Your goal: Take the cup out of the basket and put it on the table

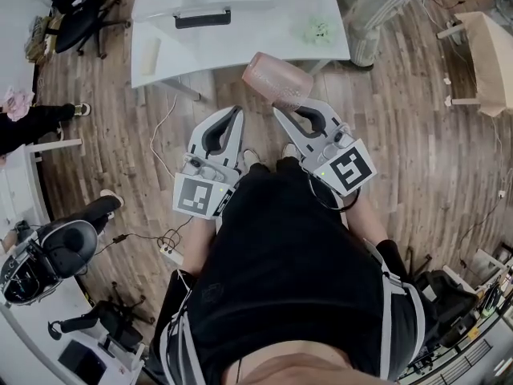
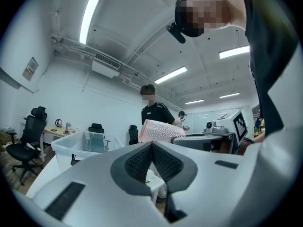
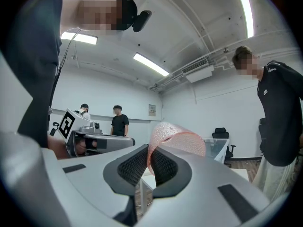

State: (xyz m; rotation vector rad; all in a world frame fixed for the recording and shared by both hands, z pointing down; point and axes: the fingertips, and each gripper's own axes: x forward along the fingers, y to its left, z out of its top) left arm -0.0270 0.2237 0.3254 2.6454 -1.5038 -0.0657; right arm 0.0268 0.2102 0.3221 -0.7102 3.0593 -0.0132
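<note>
The worktop (image 1: 240, 42) lies ahead of the right gripper (image 1: 282, 109), which clamps the cup (image 1: 276, 77) by its rim and should set it down upright; left gripper (image 1: 237, 112) closed, empty.

one cup (image 1: 276, 77), one basket (image 2: 65, 151)

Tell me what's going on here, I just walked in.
A person works two handheld grippers. The right gripper has its jaws shut on the rim of a pink cup, held in the air by the table's near edge: out of the clear basket, not yet set down. The left gripper is shut and empty.
</note>
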